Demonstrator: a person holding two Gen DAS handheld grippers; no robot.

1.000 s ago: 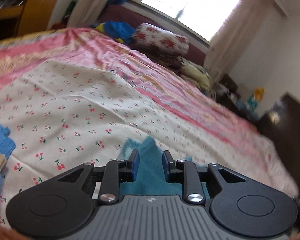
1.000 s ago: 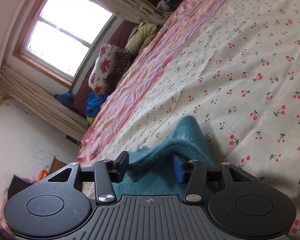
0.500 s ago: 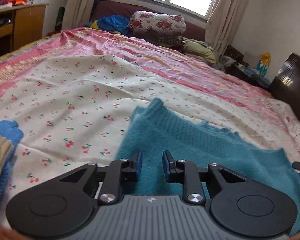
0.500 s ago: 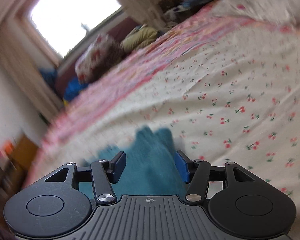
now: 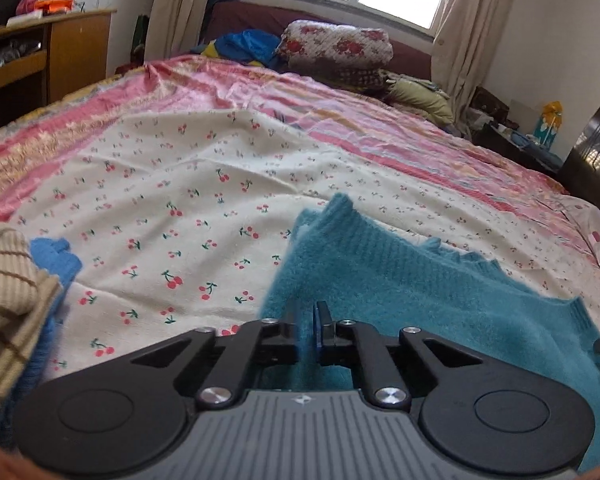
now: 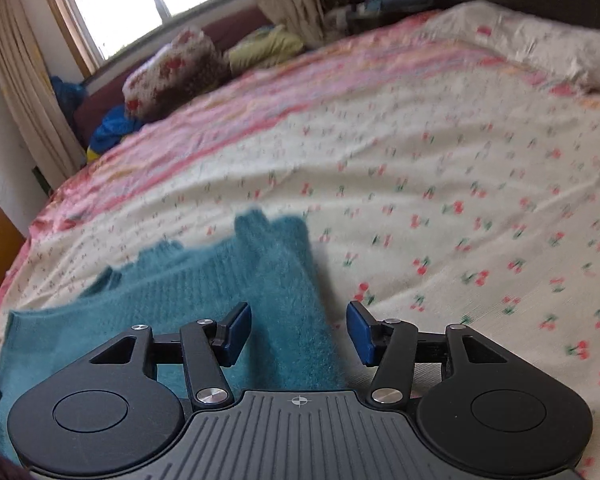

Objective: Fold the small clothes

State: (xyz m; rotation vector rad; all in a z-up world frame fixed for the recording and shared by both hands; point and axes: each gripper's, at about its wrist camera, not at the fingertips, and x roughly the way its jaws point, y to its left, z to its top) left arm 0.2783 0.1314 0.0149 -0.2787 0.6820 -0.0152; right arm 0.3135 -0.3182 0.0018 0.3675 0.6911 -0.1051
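Observation:
A fuzzy teal sweater [image 5: 400, 280] lies spread on the cherry-print bedsheet [image 5: 160, 184], one sleeve pointing away from me. My left gripper [image 5: 305, 320] is shut on the sweater's near left edge, with a thin fold pinched between its blue pads. In the right wrist view the same sweater [image 6: 276, 264] runs under my right gripper [image 6: 298, 328]. Its jaws are closing, with the sleeve's right edge between them. The pads stand apart and do not press on the knit.
A folded beige striped garment [image 5: 8, 300] over a blue cloth [image 5: 56, 256] lies at the left. A floral pillow [image 5: 336, 44] and bedding sit at the far side under the window. A wooden desk [image 5: 60, 52] stands left, a dark headboard [image 5: 592, 160] right.
The left jaws have closed onto the sweater. Both views have rolled towards level, and the sweater, bunched up a second ago, now lies flatter and wider on the sheet.

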